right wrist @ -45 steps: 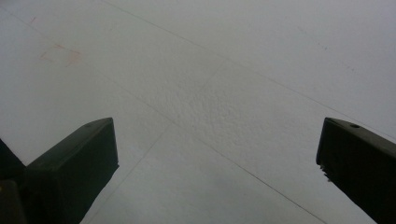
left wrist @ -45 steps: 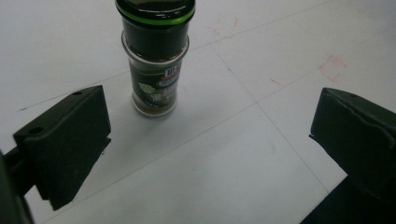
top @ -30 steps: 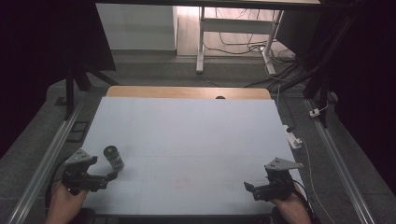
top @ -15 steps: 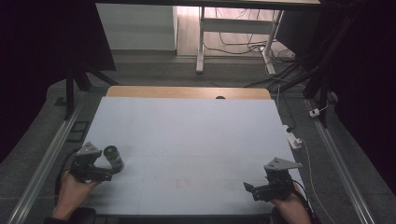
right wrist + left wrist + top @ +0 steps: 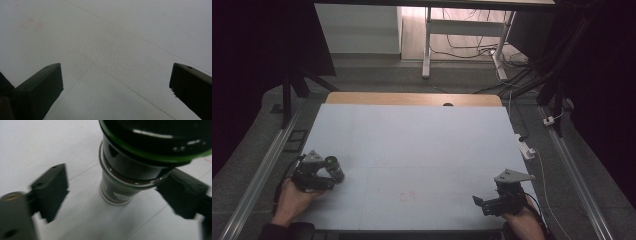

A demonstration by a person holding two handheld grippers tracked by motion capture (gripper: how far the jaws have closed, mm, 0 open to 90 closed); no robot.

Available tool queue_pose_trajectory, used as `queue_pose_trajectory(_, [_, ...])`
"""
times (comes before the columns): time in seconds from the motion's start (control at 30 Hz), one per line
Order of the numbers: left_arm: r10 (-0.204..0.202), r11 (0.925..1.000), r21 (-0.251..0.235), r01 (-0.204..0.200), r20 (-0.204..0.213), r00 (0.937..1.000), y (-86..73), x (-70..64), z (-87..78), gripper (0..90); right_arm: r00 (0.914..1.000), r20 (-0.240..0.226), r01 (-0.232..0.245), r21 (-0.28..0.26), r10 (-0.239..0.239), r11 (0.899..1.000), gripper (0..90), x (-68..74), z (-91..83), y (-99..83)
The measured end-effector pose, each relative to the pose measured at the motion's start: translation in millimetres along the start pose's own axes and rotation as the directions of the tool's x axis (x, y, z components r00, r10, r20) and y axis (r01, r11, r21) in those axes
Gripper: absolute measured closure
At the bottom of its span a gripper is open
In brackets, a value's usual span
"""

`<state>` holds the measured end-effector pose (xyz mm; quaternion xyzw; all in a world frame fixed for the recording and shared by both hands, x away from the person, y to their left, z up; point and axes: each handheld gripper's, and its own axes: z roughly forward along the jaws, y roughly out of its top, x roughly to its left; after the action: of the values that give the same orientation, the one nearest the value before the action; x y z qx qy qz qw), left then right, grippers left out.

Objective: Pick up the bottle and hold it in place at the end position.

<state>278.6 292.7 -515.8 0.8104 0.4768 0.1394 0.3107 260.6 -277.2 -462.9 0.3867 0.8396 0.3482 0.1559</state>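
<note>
Left gripper now closer around jar, jaws apart.

Both grippers are black, blocky tools, each topped by a grey three-cornered plate with small holes. The left gripper trails a dark cable back along the table's left edge; its jaws are flat black blocks, one showing two screw holes. The right gripper has the same square black jaws. At the table's near edge, the left hand leads into a dark sleeve.
</note>
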Motion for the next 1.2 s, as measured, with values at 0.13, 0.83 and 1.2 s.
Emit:
queue_pose_trajectory(0.13, [0.032, 0.9995, 0.006, -0.032, 0.000, 0.9995, -0.2, -2.1, -0.1, 32.7, 1.0000, 0.000, 0.003, 0.001, -0.003, 1.000, 0.0, 0.1, 0.2, 0.0])
queue_pose_trajectory(0.83, [0.028, 0.9996, -0.004, -0.028, 0.061, 0.9977, 6.8, -6.4, -5.9, 54.0, 1.0000, -0.001, 0.006, 0.009, -0.005, 1.000, 0.0, 0.2, 1.0, 0.3])
queue_pose_trajectory(1.2, [0.046, 0.9973, -0.061, -0.040, 0.107, 0.9932, 26.9, -18.3, -10.1, 54.0, 1.0000, 0.000, 0.005, 0.011, -0.005, 1.000, 0.0, 0.0, 1.3, 0.4])
